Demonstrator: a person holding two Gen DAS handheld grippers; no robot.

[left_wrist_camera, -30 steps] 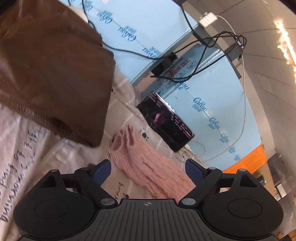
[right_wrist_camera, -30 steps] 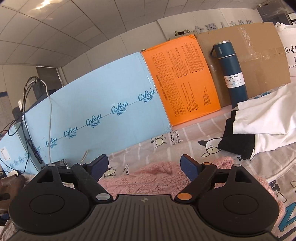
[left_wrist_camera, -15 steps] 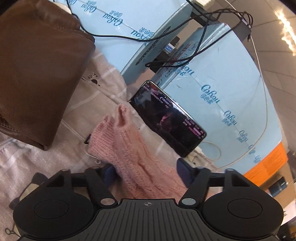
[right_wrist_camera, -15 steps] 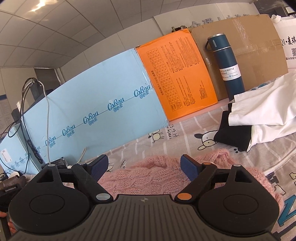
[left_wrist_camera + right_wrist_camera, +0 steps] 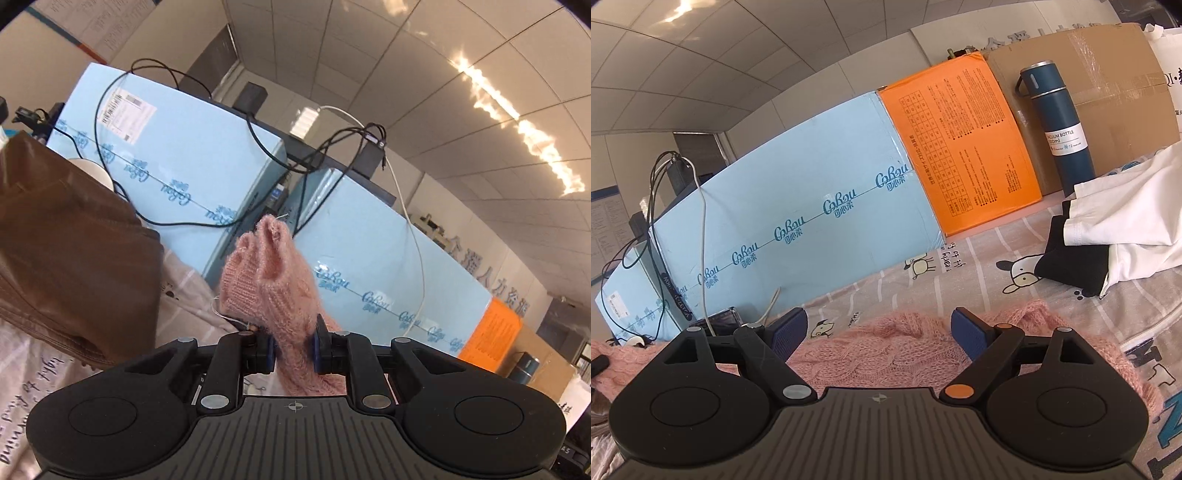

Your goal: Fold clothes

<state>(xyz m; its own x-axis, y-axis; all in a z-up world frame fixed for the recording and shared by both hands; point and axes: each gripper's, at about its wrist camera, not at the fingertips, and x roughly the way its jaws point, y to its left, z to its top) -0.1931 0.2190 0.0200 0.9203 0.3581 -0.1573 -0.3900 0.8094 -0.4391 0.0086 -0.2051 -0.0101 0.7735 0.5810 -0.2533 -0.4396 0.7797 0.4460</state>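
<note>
Left wrist view: the left gripper (image 5: 294,349) is clamping one pink sleeve (image 5: 271,286) between nearly closed fingers; the cuff is standing up above them. One brown jacket (image 5: 70,258) is lying to the left, cut off by the frame edge. Two blue boards (image 5: 177,166) are standing behind.

Right wrist view: the right gripper (image 5: 879,334) is hovering wide open, holding nothing, over one pink sweater (image 5: 882,350) spread on the sheet (image 5: 979,273); its near part is hidden behind the gripper body. One bottle (image 5: 1062,125) is standing at the back.
</note>
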